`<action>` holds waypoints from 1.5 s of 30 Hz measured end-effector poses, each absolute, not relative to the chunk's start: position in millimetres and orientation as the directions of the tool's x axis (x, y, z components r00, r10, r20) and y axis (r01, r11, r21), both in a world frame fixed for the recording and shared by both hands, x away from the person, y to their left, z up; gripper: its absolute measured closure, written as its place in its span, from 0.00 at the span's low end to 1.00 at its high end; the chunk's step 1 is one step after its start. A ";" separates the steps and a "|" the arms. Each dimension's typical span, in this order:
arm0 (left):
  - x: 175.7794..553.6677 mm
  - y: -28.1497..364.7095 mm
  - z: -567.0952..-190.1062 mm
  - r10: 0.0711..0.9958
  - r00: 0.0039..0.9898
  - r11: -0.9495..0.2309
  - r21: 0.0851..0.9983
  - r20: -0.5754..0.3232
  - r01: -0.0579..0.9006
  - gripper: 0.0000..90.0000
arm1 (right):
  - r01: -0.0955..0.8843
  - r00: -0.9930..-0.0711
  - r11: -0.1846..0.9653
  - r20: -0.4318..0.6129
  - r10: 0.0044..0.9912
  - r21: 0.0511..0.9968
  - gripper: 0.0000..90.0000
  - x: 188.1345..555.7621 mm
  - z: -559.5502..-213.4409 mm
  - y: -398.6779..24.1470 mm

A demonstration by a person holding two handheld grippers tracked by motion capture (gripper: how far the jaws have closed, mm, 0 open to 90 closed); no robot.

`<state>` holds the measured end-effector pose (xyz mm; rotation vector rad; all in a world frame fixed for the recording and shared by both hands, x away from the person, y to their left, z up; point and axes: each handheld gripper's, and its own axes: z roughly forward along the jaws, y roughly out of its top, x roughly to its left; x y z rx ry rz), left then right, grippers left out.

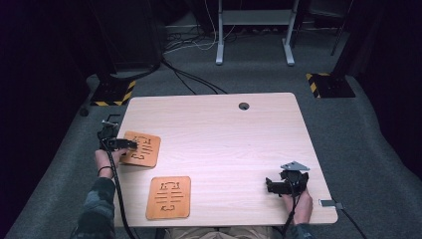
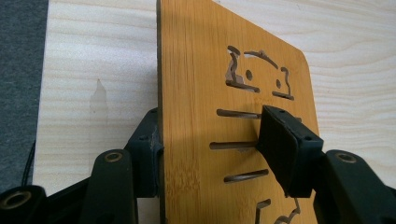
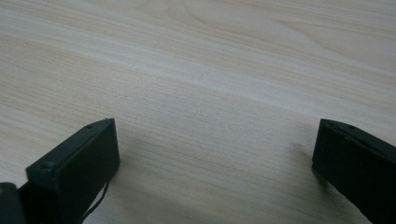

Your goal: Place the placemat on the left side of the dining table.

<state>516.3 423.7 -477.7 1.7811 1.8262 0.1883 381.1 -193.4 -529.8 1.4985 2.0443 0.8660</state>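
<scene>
Bamboo coaster [image 2: 219, 116] lies between the left gripper's [image 2: 210, 149] fingers [image 2: 285, 149]

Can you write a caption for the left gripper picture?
Left gripper jaws pinching a thin orange wooden cut-out board above the pale wooden table.

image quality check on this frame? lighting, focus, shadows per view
High view: table evenly lit, room beyond it dark and murky. Left gripper view: bamboo board sharp, its edge casting shadow to the left. Right gripper view: right gripper jaws soft-edged, faint shadows on the wood between them, no glare.
</scene>
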 end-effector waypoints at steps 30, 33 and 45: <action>521.2 423.6 -483.1 0.958 0.057 0.087 0.474 -0.281 0.876 0.46 | 0.665 -0.301 0.209 0.002 0.954 0.717 0.00 381.2 -529.8 -193.5; 522.2 421.4 -484.3 0.961 0.048 0.091 0.477 -0.273 0.874 0.45 | 0.664 -0.302 0.210 0.001 0.953 0.718 0.00 381.2 -529.8 -193.5; 525.2 411.3 -492.3 0.984 0.032 0.059 0.482 -0.177 0.874 0.28 | 0.665 -0.301 0.208 0.002 0.954 0.718 0.00 381.2 -529.8 -193.5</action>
